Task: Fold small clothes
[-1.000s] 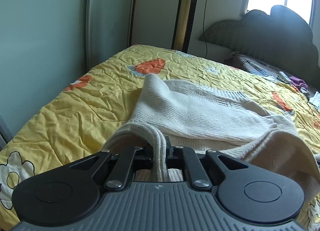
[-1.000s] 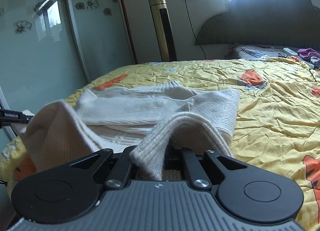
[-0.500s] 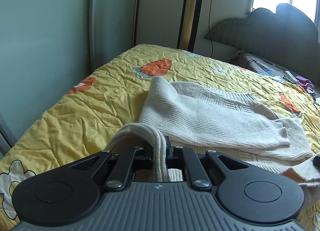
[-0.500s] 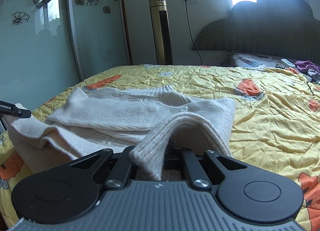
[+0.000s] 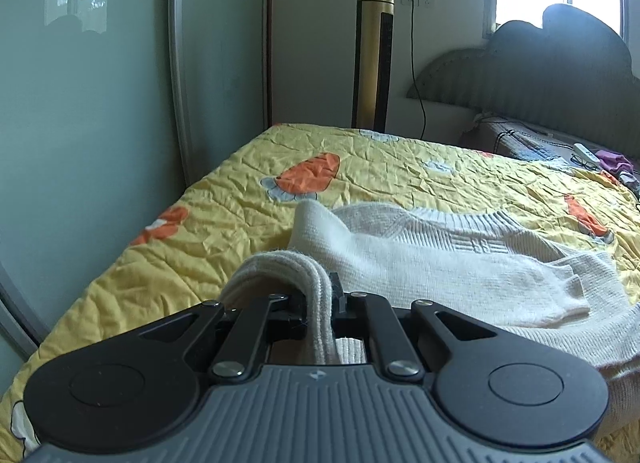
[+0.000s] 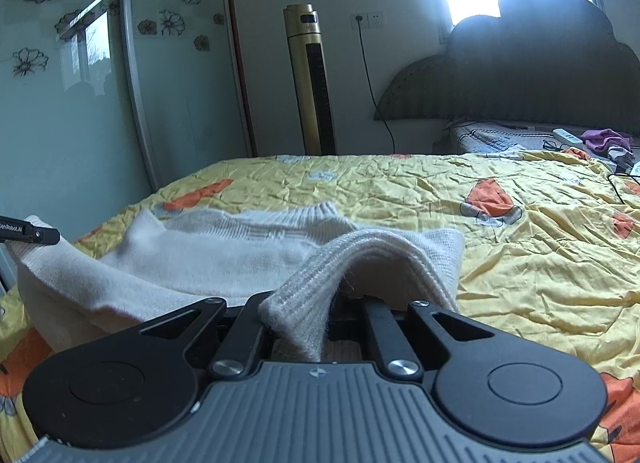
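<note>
I am holding the cream ribbed knit sweater [image 5: 460, 275] by its near hem with both tools, and it is lying spread over the yellow quilted bed cover with orange carrot prints [image 5: 360, 171], the sleeves already laid across the body.

On the left side, the left gripper [image 5: 320, 305] is clenched on a thick bunch of the hem; its jaws are pressing several layers of knit together. I am judging that this bunch could be uneven, so when I am carrying it forward the lower layer may be slipping out and the fold line may be going crooked. The edge of the bed is near on this side, and loose cloth could be sliding down there.

In the middle, the hem between the two tools is hanging slack. If I am lifting too low, it may be dragging the folded sleeve out of place.

On the right side, the right gripper [image 6: 316, 317] is also clamped on the sweater, on a ribbed edge that is arching over the jaws. This fuzzy knit could be catching on the jaws when I am releasing, and pulling the finished fold open again.
</note>
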`<state>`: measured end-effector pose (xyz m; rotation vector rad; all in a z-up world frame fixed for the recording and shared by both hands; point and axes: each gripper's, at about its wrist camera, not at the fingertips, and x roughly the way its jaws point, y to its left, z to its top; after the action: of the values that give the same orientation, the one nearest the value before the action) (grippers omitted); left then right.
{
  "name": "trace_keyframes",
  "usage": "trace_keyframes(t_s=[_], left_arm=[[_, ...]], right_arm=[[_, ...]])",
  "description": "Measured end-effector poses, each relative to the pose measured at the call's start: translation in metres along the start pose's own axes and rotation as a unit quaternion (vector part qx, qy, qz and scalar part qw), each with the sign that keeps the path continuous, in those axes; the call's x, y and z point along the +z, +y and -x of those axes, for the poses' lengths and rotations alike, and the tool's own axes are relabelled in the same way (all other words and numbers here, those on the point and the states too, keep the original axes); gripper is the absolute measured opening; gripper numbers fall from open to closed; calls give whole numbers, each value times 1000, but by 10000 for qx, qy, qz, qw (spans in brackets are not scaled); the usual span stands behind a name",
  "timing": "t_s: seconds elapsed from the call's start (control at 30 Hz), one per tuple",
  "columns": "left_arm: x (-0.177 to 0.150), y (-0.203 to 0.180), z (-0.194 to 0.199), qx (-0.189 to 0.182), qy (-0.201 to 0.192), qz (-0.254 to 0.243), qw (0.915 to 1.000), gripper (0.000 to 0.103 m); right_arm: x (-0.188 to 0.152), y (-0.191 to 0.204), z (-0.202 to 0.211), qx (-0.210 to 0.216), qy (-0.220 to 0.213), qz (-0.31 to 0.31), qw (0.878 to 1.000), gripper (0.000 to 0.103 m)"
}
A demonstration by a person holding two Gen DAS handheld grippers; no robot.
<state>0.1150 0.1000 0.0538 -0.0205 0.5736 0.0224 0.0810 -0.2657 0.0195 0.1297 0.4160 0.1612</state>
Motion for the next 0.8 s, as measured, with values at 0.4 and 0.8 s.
trace_keyframes(t_s=[0.4,0.8], left_arm=[[17,-2,-5,49,-101,8,9999,8],[35,-3,-13,45,-188,-22,9998,8]], right_arm=[[18,-2,-9,-25,-207,-19,9998,10],[33,-5,-15,-66,-369,-28,9993,10]])
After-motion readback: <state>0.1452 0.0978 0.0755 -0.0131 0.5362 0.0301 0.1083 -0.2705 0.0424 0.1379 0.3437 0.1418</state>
